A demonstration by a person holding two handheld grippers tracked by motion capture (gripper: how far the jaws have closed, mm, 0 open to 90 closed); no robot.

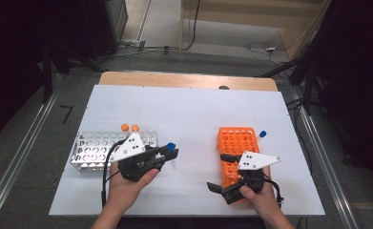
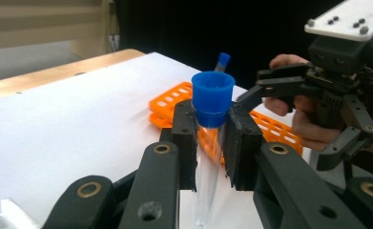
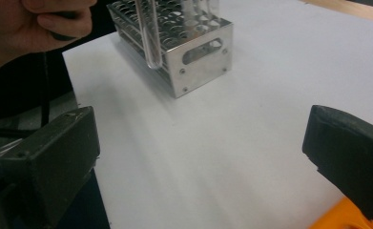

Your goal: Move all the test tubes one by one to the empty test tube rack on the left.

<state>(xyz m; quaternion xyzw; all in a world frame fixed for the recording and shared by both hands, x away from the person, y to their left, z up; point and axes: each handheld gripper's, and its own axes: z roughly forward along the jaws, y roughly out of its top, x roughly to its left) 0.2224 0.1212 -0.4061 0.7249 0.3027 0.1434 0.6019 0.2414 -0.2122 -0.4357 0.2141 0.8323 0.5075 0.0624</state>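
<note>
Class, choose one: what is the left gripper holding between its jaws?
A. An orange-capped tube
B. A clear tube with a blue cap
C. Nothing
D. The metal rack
B: the left gripper has its jaws clamped on a clear tube with a blue cap, seen close up in the left gripper view.

Blue-capped clear tube [image 2: 212,124], orange rack [image 1: 237,148], silver metal rack [image 1: 96,151], orange caps [image 1: 129,128], apparently black fingers [image 2: 186,143]

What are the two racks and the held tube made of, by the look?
Left rack: looks like bare metal, silvery and reflective, with screwed side plates. Right rack: likely moulded plastic, uniform matte orange. Tube in the left claw: clear, glass or plastic, can't tell which; its blue cap looks like matte plastic.
</note>
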